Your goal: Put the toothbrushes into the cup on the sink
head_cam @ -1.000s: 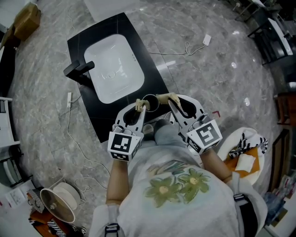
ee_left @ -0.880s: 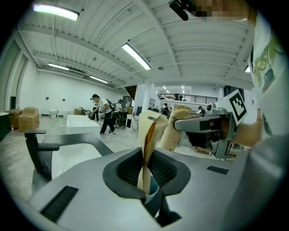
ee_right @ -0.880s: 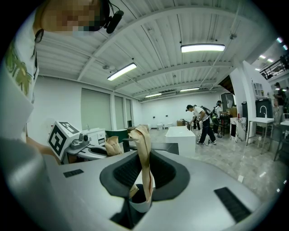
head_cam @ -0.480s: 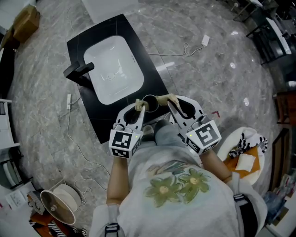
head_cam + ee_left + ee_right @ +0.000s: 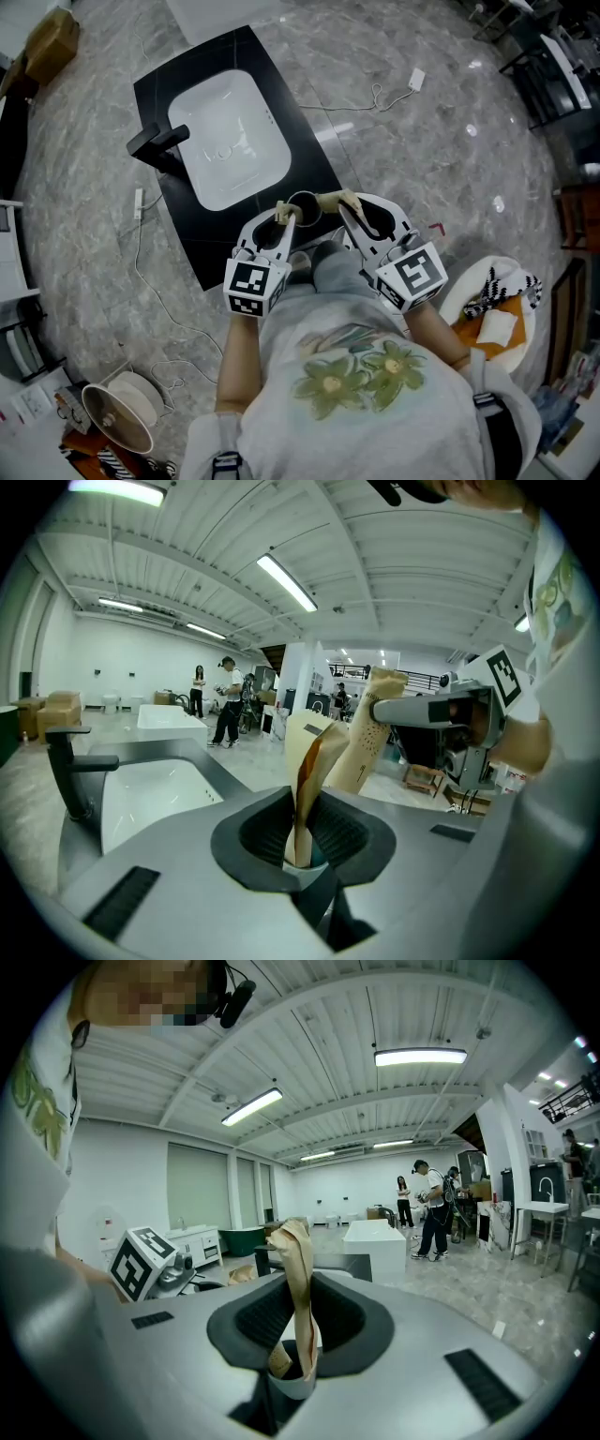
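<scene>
Clamping a paper-wrapped toothbrush (image 5: 307,771) in the left gripper (image 5: 286,221), second toothbrush (image 5: 296,1279) pinched in the right gripper (image 5: 349,212). Both meet at the rim of the dark cup (image 5: 305,207) on the sink worktop (image 5: 183,225), likely staging the drop; neither looks in yet.

A grey marbled floor (image 5: 450,122) spreads all around, with thin white cables (image 5: 375,98) trailing across it. Overhead, strip lights (image 5: 420,1056) glow on a white ribbed ceiling (image 5: 309,1016). White walls (image 5: 122,1185) enclose the hall, and brown boxes (image 5: 58,708) stand at one side.

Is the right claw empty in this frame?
No, the right claw is shut on a paper-wrapped toothbrush standing between its jaws.
</scene>
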`<state>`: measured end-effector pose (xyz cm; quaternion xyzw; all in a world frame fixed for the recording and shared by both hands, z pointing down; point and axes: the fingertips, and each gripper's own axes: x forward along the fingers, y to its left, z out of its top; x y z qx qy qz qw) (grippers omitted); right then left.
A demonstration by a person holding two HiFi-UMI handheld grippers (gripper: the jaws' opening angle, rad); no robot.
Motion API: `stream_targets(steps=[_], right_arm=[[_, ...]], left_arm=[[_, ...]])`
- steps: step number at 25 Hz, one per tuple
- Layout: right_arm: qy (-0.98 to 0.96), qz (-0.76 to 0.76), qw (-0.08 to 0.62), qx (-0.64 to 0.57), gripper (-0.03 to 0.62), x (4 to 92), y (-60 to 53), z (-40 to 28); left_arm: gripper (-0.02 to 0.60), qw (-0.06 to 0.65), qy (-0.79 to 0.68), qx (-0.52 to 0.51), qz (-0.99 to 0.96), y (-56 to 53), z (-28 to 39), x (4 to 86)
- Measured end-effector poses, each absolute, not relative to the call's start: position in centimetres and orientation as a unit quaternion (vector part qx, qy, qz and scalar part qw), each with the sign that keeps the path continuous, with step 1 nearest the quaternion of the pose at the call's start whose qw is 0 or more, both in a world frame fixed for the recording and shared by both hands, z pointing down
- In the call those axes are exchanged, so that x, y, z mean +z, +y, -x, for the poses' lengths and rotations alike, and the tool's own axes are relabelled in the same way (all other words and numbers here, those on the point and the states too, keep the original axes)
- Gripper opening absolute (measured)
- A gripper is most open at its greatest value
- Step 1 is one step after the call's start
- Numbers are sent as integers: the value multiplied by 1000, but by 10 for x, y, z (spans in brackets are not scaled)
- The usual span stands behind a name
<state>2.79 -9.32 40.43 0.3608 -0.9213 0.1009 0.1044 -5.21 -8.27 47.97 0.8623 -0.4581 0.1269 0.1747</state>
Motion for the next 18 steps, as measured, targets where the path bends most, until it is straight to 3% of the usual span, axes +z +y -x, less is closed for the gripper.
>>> stream_targets(steps=[18], right_arm=[[-919, -362, 110, 108, 75, 409, -106, -31]], left_arm=[[45, 179, -448, 176, -858, -92, 44, 515]])
